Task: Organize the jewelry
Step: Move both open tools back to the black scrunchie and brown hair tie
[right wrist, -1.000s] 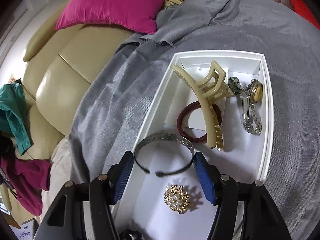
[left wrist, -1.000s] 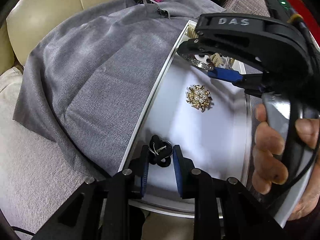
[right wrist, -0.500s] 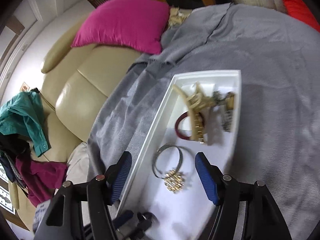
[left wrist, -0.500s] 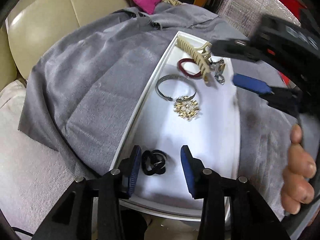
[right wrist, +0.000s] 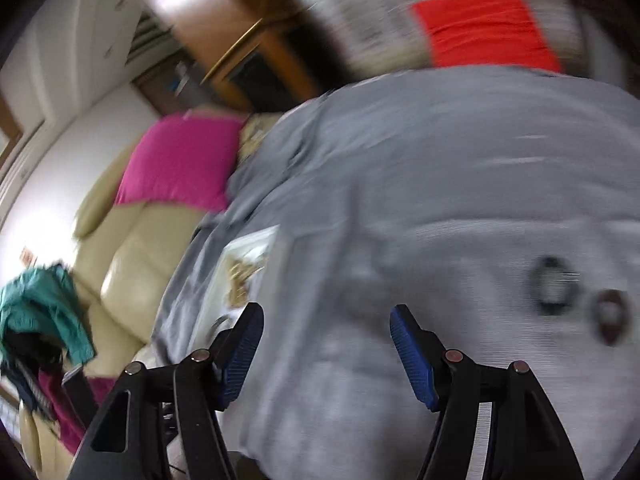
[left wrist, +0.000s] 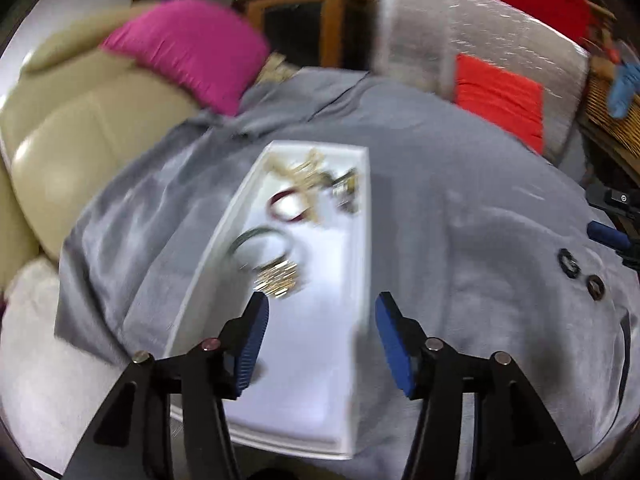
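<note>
The left claw (left wrist: pixel 318 334) now hangs over the near half of the white tray (left wrist: pixel 362 240), its pads apart with nothing between them; they have just been widening, and the black hair ties they flanked a second ago are out of view. Farther up the tray lie the gold brooch (left wrist: pixel 278 278), the metal bangle (left wrist: pixel 260 248) touching it, the dark red band (left wrist: pixel 288 208) and blurred pieces at the far end. The right claw (right wrist: pixel 326 350), pads apart and empty, has swung off the tray to bare grey cloth (right wrist: pixel 400 200), where two small dark rings (right wrist: pixel 554 284) lie right of the tray.
</note>
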Demonstrator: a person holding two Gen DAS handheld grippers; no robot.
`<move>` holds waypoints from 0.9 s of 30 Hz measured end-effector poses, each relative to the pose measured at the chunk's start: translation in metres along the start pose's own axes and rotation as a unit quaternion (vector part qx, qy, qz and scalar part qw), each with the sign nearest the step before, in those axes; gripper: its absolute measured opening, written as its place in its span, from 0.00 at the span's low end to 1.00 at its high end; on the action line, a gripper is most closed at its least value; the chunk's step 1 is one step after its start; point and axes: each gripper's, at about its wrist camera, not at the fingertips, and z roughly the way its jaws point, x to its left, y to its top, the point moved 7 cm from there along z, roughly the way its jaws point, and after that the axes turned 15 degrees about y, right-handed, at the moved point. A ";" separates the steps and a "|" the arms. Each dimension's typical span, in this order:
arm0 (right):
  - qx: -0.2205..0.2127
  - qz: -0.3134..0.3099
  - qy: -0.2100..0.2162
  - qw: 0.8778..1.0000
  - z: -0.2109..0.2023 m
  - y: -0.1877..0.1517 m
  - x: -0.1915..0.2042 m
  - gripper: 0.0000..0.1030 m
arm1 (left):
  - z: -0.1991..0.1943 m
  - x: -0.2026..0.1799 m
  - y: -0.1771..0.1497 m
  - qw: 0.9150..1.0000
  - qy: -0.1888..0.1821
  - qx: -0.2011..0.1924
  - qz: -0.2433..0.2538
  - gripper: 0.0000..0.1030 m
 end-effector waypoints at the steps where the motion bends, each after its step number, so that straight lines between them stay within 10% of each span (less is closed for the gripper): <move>1: -0.016 0.010 -0.006 1.000 -0.019 0.004 -0.014 0.67 | -0.007 -0.014 0.002 1.000 -0.007 -0.013 0.014 0.56; 11: -0.125 0.135 -0.033 0.982 -0.134 0.003 -0.136 0.63 | -0.037 -0.137 -0.006 0.989 -0.086 -0.041 0.115 0.59; 27: -0.077 0.167 -0.057 0.981 -0.114 -0.006 -0.183 0.37 | -0.016 -0.260 0.012 0.981 -0.133 -0.024 0.141 0.59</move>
